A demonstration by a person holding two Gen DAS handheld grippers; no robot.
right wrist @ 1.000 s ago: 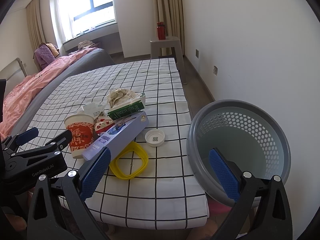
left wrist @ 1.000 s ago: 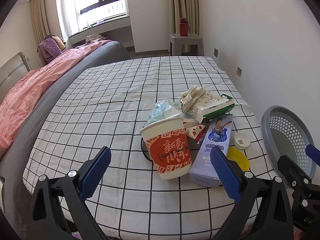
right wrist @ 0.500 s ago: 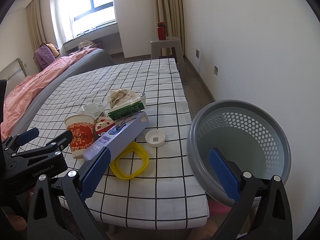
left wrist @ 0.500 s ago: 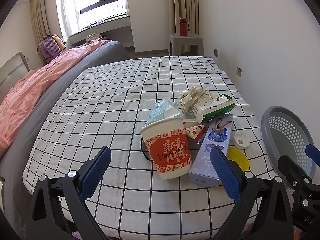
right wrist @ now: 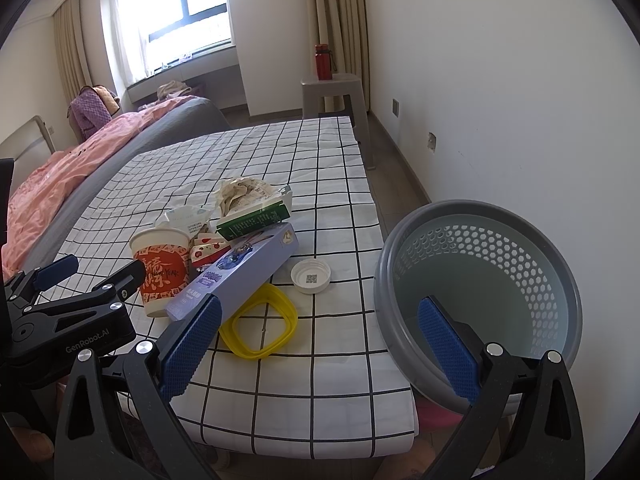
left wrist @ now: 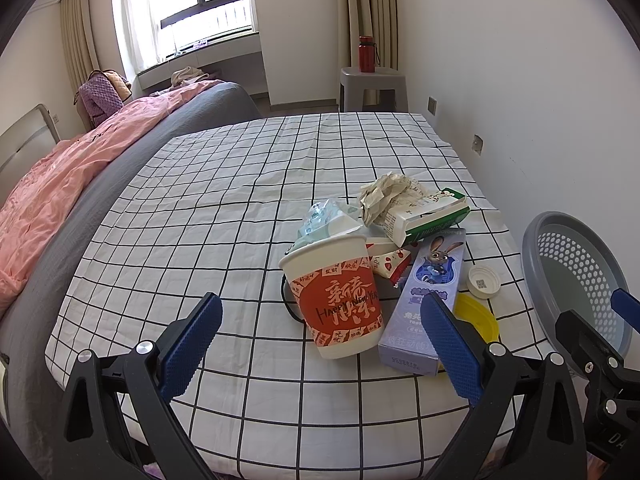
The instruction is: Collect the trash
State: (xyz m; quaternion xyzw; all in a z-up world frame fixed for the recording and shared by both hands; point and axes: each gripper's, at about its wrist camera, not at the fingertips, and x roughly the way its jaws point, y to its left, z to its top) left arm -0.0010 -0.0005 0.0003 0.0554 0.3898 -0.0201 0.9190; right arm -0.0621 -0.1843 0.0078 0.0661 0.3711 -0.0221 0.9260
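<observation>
Trash lies heaped near the bed's corner: a red paper cup (left wrist: 338, 300), a purple toothpaste box (left wrist: 424, 300), a green carton (left wrist: 432, 218), crumpled paper (left wrist: 386, 196), a white cap (right wrist: 311, 276) and a yellow ring (right wrist: 258, 322). My left gripper (left wrist: 320, 344) and right gripper (right wrist: 320, 344) both hang with jaws spread, holding nothing. The gray basket (right wrist: 476, 216) sits just beside the bed edge. Risk as I judge it: grabbing the cup could crush it or topple the box leaning beside it, sliding pieces off the checked sheet (left wrist: 224, 216).
</observation>
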